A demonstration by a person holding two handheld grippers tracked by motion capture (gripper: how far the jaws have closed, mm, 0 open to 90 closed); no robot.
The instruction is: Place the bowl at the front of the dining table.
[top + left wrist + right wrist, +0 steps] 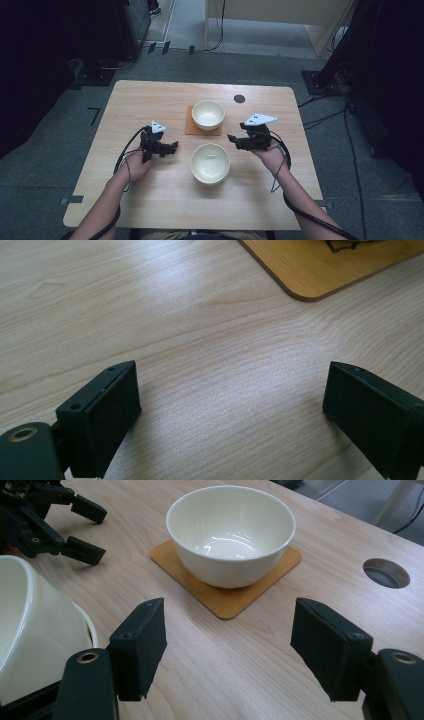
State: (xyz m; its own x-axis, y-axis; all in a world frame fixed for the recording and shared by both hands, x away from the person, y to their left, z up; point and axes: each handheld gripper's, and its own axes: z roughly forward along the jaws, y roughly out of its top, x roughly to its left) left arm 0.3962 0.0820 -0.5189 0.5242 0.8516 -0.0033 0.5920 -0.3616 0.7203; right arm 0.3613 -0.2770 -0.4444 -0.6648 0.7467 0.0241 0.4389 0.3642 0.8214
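Observation:
Two white bowls stand on a light wooden table (150, 100). The far bowl (208, 114) (231, 530) rests on a square orange-brown coaster (190, 126) (235, 602) (320, 265). The near bowl (210, 162) (35, 640) sits directly on the table. My left gripper (172, 146) (230, 410) (95, 535) is low over the table, left of the near bowl, open, with bare wood between its jaws. My right gripper (231, 139) (227, 645) is right of the bowls and points toward the coaster, open, holding nothing.
A round dark cable hole (239, 98) (386, 573) lies in the table behind and to the right of the far bowl. Grey floor, cables and dark equipment stands surround the table. Cables trail from both grippers toward the front edge.

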